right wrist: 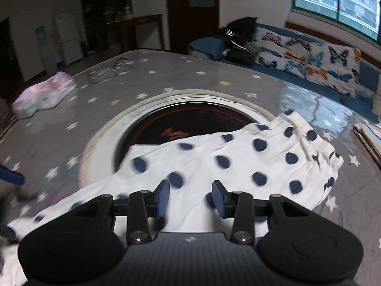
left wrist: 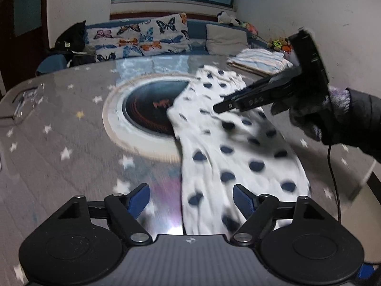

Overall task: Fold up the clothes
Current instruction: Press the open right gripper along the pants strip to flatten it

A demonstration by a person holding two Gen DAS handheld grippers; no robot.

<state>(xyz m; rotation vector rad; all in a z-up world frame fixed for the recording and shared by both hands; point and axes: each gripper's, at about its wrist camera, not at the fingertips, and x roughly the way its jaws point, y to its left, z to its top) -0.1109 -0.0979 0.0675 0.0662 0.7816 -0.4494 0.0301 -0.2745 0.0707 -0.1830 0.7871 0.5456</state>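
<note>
The garment — white with navy dots — is lying stretched across the grey starred table, partly covering the round black cooktop set in its middle. The left gripper is hovering over one end of it, jaws standing wide apart with nothing pinched. The right gripper is poised above the cloth too, jaws partly apart and not gripping — a gloved hand is holding it. Folded laundry is sitting at the table's far edge.
</note>
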